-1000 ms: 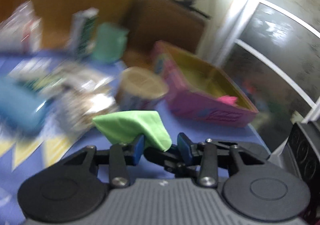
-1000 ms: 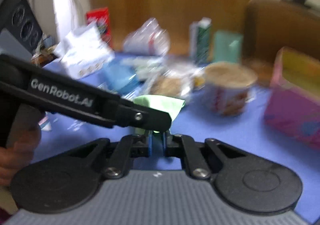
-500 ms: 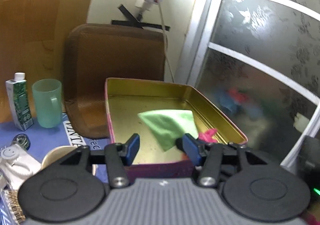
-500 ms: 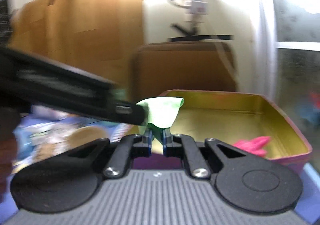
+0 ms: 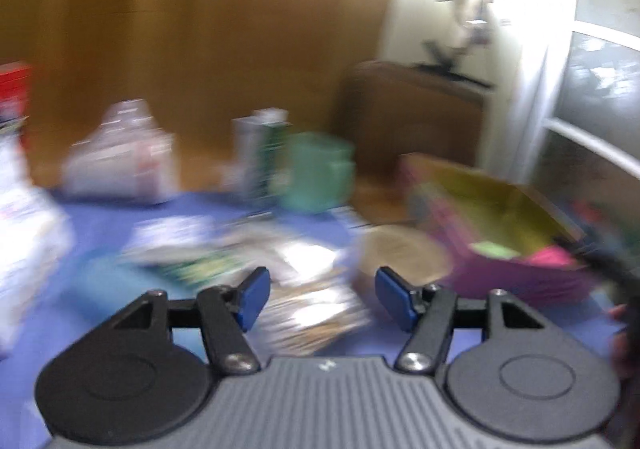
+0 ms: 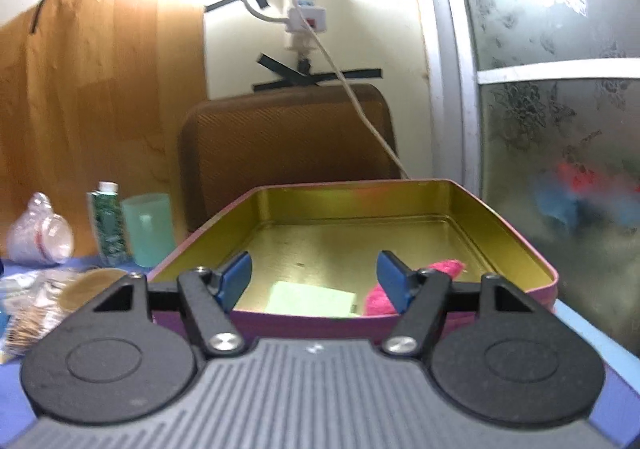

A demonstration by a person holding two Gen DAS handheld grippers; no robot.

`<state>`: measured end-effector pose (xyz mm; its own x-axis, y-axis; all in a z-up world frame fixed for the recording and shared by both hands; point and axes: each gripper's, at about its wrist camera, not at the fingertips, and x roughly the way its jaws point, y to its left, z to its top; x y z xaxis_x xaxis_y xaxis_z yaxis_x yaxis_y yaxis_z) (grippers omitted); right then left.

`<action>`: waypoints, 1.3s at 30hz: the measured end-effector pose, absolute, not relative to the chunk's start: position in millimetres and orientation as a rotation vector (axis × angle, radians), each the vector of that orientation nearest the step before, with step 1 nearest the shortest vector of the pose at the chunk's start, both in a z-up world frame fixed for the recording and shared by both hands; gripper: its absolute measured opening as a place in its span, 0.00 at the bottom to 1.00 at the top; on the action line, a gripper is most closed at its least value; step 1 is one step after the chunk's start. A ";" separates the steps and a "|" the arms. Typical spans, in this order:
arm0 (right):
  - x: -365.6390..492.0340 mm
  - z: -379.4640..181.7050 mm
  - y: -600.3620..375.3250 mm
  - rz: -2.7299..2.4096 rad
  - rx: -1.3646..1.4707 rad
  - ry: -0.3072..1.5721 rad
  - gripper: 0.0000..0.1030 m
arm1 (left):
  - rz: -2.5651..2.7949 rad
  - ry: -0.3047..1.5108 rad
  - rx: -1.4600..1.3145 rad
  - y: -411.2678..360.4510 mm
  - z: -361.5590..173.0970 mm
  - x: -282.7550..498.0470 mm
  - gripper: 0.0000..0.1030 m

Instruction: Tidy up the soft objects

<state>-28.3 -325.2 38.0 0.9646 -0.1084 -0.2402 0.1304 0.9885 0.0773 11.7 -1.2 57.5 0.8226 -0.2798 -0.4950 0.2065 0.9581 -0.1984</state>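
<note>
Left wrist view: badly blurred. Left tongs had just been opening, blue pads apart, nothing between them. Purple surface cluttered with packets. Pink tin at right of frame, green cloth and pink cloth inside.

Right wrist view: sharp. Right tongs had just been opening, released, empty. Green cloth lay flat on gold floor of pink tin, lower centre of frame, pink cloth just right of it. Teal cup and carton at left.

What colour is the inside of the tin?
Gold-yellow inside the tin; the right wrist view shows it best.
</note>
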 end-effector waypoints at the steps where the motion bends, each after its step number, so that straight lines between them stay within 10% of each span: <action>1: -27.4 39.3 -319.5 -0.091 0.094 0.237 0.69 | -0.221 0.558 -0.133 12.8 50.9 9.0 0.58; 6: -28.6 44.5 -275.4 0.067 0.065 0.251 0.65 | -0.078 0.597 -0.157 71.0 25.6 1.5 0.58; 13: -2.9 37.1 -186.2 0.314 -0.063 0.392 0.29 | -0.027 0.623 -0.277 110.3 1.5 3.8 0.58; 30: 127.2 36.1 -44.3 0.557 -0.165 0.654 0.28 | -0.091 0.519 -0.498 142.4 -3.8 -2.9 0.65; 32: 126.0 31.3 -40.3 0.575 -0.204 0.676 0.05 | -0.093 0.523 -0.525 146.3 -5.5 -2.7 0.65; 39: 99.7 36.4 -43.6 0.603 -0.264 0.643 0.03 | -0.088 0.529 -0.563 150.5 -7.5 -4.3 0.66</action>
<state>99.7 -43.6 36.4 0.6380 0.4424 -0.6303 -0.6004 0.7983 -0.0474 -4.3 150.5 -7.5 0.8632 -0.2210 -0.4539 -0.0620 0.8459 -0.5297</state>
